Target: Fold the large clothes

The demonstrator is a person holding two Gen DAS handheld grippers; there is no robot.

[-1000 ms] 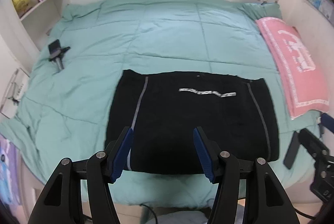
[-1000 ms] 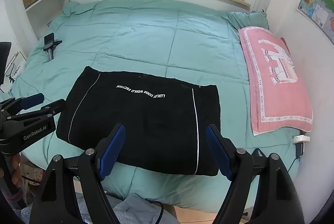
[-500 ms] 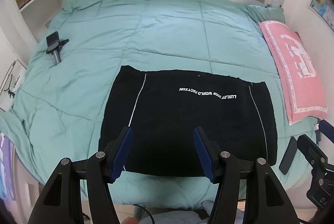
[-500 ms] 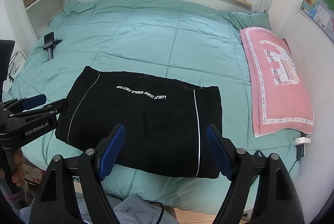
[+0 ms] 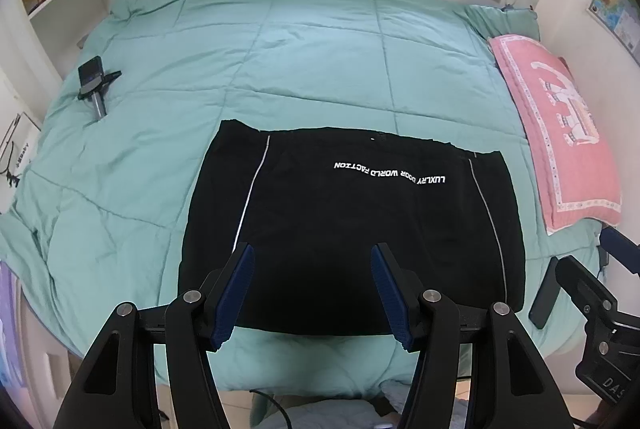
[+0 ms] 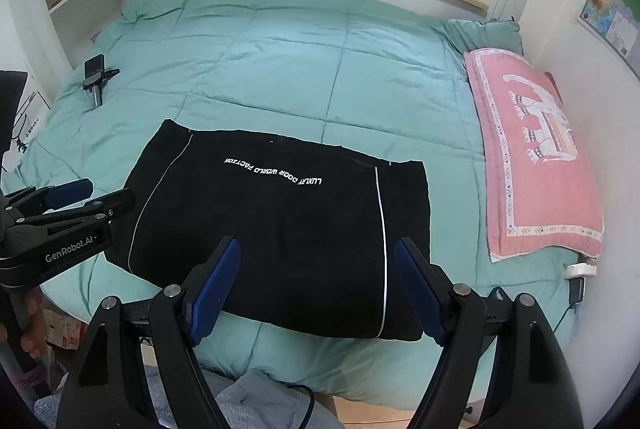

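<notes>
A black garment (image 5: 352,225) (image 6: 280,225) with thin white side stripes and a line of white lettering lies folded into a flat rectangle near the front edge of the bed. My left gripper (image 5: 312,257) hovers open above its near edge, nothing between the blue pads. My right gripper (image 6: 318,253) also stands open, above the garment's near right part, holding nothing. In the right wrist view the left gripper (image 6: 80,195) shows at the left, off the garment's left side. The left wrist view catches the right gripper's body at the right edge.
A teal quilt (image 5: 312,61) (image 6: 312,69) covers the bed. A pink patterned pillow (image 5: 560,125) (image 6: 532,157) lies along the right side. A phone on a small stand (image 5: 94,85) (image 6: 96,77) rests far left. White shelves stand left, a window behind.
The left wrist view has shifted slightly, so the garment sits a little lower and more to the right. The garment itself and both jaws are unchanged.
</notes>
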